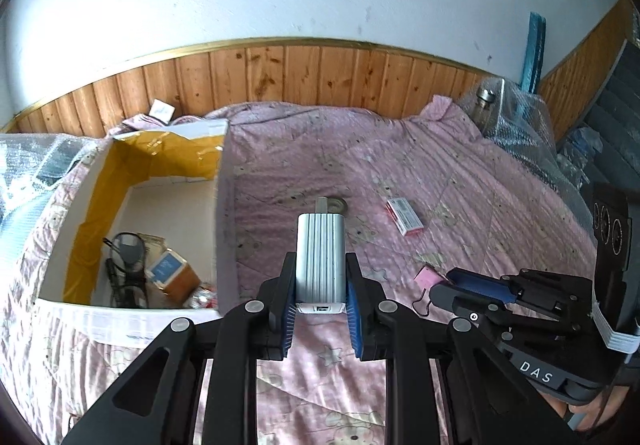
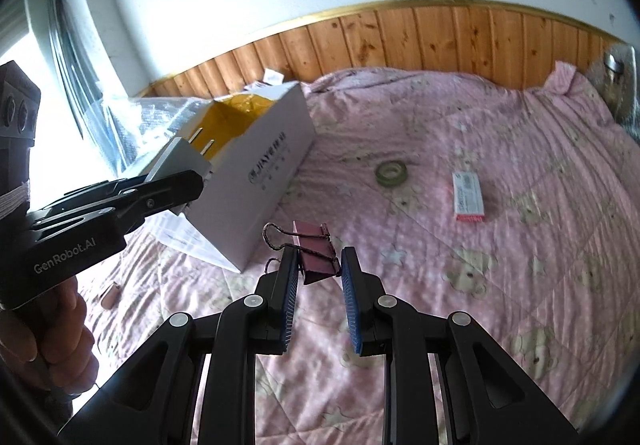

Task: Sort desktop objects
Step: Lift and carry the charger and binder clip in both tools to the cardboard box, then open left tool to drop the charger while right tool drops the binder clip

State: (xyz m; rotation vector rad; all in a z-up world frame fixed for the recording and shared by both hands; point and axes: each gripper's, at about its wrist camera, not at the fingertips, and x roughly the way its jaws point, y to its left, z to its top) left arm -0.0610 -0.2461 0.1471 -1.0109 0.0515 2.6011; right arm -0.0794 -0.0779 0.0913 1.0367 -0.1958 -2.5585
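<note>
Pink bedding (image 1: 460, 181) with little bears and stars covers the bed, and a wall of brown wood boards (image 1: 304, 73) runs behind it, white above.

On the left side sits a white cardboard box (image 2: 276, 169) with its top open. Inside the box (image 1: 132, 205) lie some small things: a black round thing with cords (image 1: 126, 253) and a blue and brown packet (image 1: 172, 273).

The left claw (image 1: 320, 309) holds a silver charger plug (image 1: 321, 257) tight between its two blue pads. The plug's metal prongs point away from the camera. In the right view the same plug (image 2: 178, 159) is up in the air, just at the open top of the box.

The right claw (image 2: 320, 285) is partly open, low over the bedding. A pink binder clip (image 2: 316, 251) sits between its tips; its wire loop looks to touch the left finger, but I cannot tell for sure.

Farther out on the bedding lie a roll of clear tape (image 2: 392, 171) and a small red and white box (image 2: 468, 197), well apart from both claws.

A person's hand (image 2: 60, 341) grips the left handle.
</note>
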